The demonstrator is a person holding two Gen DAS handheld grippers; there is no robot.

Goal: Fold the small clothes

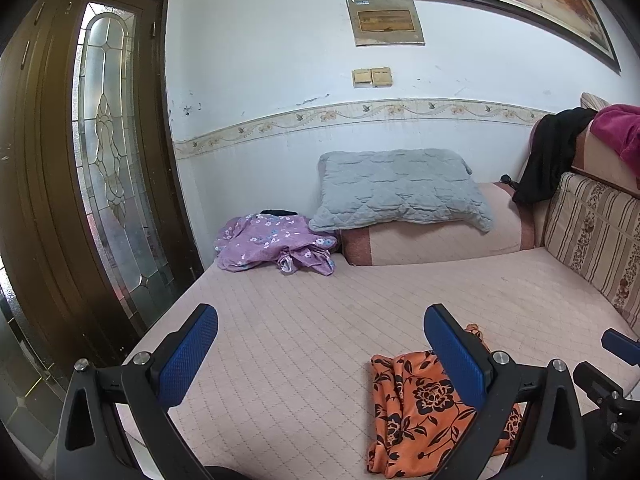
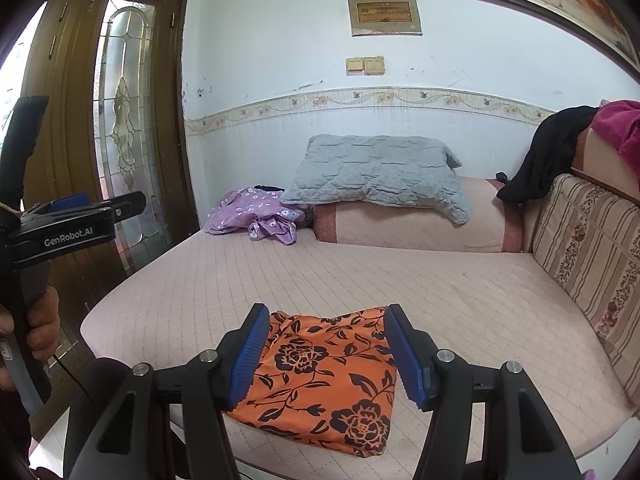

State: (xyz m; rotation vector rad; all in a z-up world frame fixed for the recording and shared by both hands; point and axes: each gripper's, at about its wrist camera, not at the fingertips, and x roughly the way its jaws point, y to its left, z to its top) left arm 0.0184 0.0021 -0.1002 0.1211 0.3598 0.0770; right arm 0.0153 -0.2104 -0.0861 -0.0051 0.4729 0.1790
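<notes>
An orange cloth with black flowers lies folded and flat on the pink quilted bed, near its front edge. It also shows in the left wrist view, low and to the right. My right gripper is open, its blue pads above the cloth and to either side of it, holding nothing. My left gripper is open and empty over bare mattress, left of the cloth. The left gripper also shows in the right wrist view, held in a hand. A crumpled purple flowered garment lies at the back of the bed.
A grey quilted pillow rests on a pink bolster against the back wall. A striped cushion lines the right side, with black cloth and magenta cloth draped above. A brown glass-panelled door stands at the left.
</notes>
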